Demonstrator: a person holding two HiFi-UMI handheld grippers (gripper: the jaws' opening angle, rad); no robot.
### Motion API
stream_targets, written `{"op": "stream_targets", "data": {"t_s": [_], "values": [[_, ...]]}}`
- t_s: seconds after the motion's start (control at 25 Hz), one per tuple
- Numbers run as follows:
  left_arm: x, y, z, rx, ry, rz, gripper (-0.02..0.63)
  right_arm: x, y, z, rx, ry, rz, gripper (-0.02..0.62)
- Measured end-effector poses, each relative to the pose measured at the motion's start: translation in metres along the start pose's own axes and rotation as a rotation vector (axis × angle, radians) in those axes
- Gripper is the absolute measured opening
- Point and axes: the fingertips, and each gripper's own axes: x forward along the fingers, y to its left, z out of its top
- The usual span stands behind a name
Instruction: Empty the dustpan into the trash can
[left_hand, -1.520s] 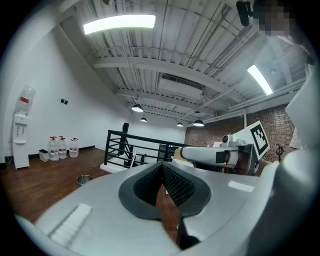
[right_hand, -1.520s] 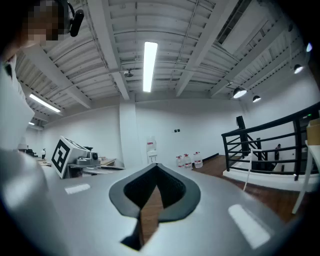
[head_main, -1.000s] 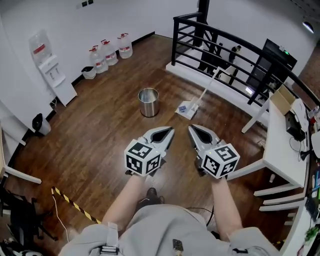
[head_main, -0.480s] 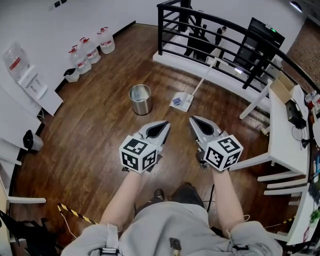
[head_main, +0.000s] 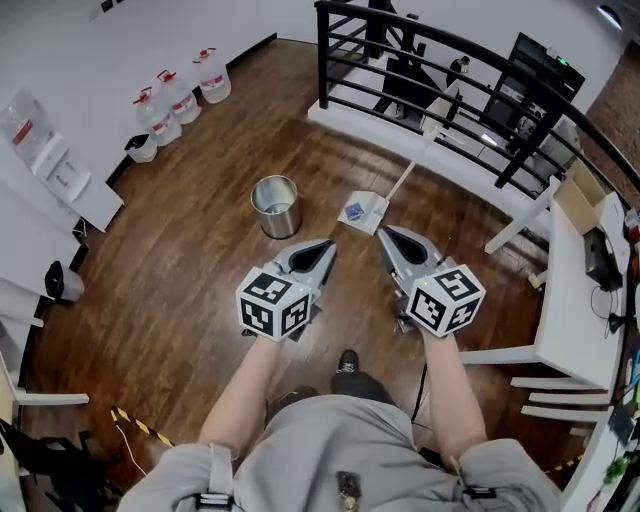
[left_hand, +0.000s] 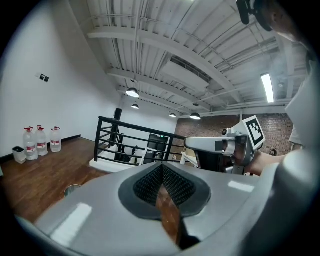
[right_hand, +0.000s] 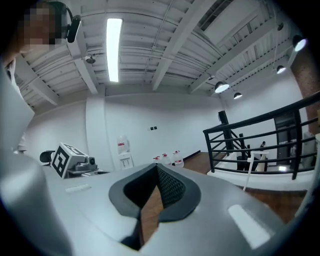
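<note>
A round metal trash can (head_main: 276, 205) stands upright on the wooden floor. To its right lies a white dustpan (head_main: 362, 212) with something small and blue in it; its long white handle (head_main: 410, 165) slants up towards the railing. My left gripper (head_main: 324, 245) and right gripper (head_main: 384, 232) are held side by side above the floor, short of both things, and both are shut and empty. The left gripper view shows the can's rim (left_hand: 72, 190) low at the left and the right gripper (left_hand: 220, 145) alongside. In the right gripper view the dustpan handle (right_hand: 248, 172) stands before the railing.
A black railing (head_main: 440, 90) runs across the back, behind the dustpan. White tables (head_main: 585, 290) line the right side. Water bottles (head_main: 180, 90) and a white dispenser (head_main: 45, 150) stand along the left wall. Yellow-black tape (head_main: 140, 425) lies on the floor at the lower left.
Both grippers and the view have moved forward together; the trash can and dustpan now lie closer in front of the tips. Both jaws stay shut.
</note>
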Motion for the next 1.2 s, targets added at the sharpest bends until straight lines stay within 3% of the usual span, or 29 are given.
{"op": "stream_targets", "data": {"t_s": [0.28, 0.56, 1.0, 1.2], "values": [[0.063, 0.023, 0.028, 0.008, -0.008, 0.018, 0.002, 0.035, -0.062, 0.019, 0.006, 0.002, 0.019, 0.0], [0.128, 0.081, 0.038, -0.011, 0.011, -0.004, 0.002, 0.087, -0.123, 0.023, 0.017, 0.016, -0.034, 0.0], [0.239, 0.159, 0.082, 0.018, 0.047, -0.206, 0.003, 0.17, -0.227, 0.055, 0.004, 0.005, -0.245, 0.0], [0.279, 0.18, 0.054, 0.046, 0.054, -0.254, 0.003, 0.17, -0.27, 0.023, 0.018, -0.024, -0.334, 0.0]]}}
